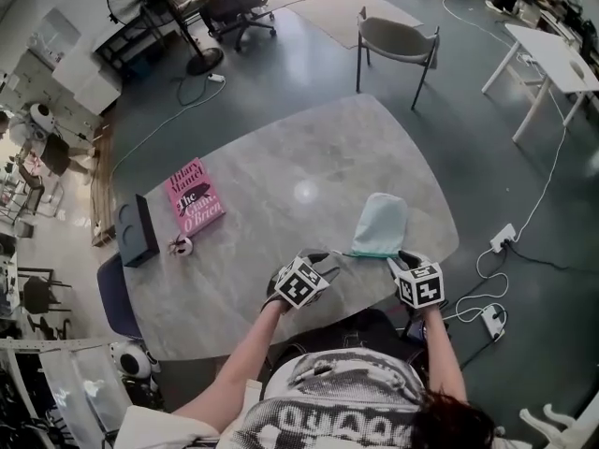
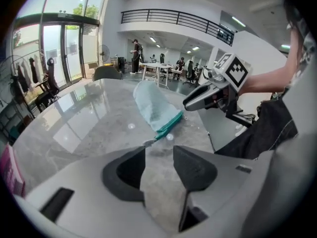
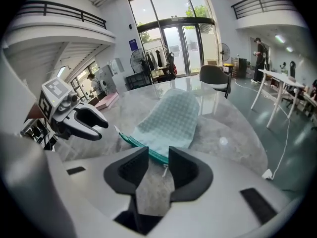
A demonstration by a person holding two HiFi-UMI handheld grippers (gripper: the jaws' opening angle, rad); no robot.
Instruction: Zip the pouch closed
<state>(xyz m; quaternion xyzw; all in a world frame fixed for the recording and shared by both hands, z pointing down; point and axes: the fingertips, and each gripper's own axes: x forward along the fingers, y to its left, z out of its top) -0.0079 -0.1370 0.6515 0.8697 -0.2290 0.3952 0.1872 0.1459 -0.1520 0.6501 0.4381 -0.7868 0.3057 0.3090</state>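
A pale teal checked pouch point(image 1: 379, 223) lies flat on the grey stone table point(image 1: 281, 166), with its dark green zipper edge point(image 1: 372, 253) facing me. My left gripper point(image 1: 323, 261) hovers just left of that edge, its jaws apart and nothing between them. In the left gripper view the pouch point(image 2: 154, 108) lies just past the left gripper point(image 2: 159, 152). My right gripper point(image 1: 402, 258) is at the zipper's right end. In the right gripper view the right gripper point(image 3: 158, 152) is open, with the small zipper pull point(image 3: 165, 170) loose in the gap and the pouch point(image 3: 171, 120) beyond.
A pink book point(image 1: 195, 199), a black box point(image 1: 138, 230) and a small round object point(image 1: 182, 246) sit at the table's left. Beyond the far edge stands a chair point(image 1: 398, 40). A white table point(image 1: 552, 59) and floor cables with a power strip point(image 1: 503, 238) are at the right.
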